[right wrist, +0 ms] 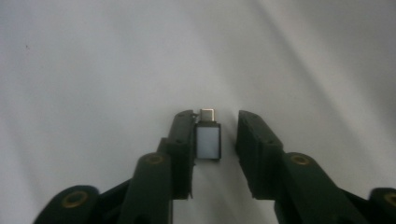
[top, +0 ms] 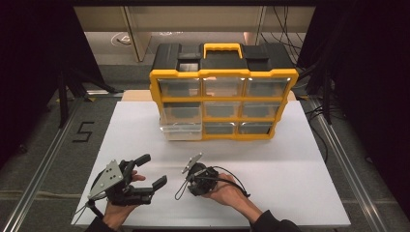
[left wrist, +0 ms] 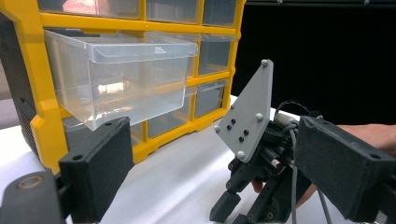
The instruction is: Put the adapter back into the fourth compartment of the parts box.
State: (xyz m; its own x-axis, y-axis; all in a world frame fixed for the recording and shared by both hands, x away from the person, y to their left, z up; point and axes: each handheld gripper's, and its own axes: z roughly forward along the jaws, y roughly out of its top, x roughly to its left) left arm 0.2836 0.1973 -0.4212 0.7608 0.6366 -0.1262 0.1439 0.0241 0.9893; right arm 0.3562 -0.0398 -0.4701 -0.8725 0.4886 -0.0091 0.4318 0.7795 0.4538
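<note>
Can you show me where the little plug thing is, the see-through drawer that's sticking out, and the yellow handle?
Plug (right wrist: 208, 141): right gripper view, on its white face.
Drawer (left wrist: 122, 79): left gripper view, on its clear front wall.
Handle (top: 222, 47): high view, on its yellow top bar.

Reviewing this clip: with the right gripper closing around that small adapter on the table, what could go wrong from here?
1. The small adapter sits against one pad of the right gripper with a gap at the other, so closing could push or twist it instead of pinching it squarely.
2. The clear drawer juts out of the yellow organizer, tilted down; a knock might pull it free.
3. The left gripper waits open close by, so the two could bump.
</note>
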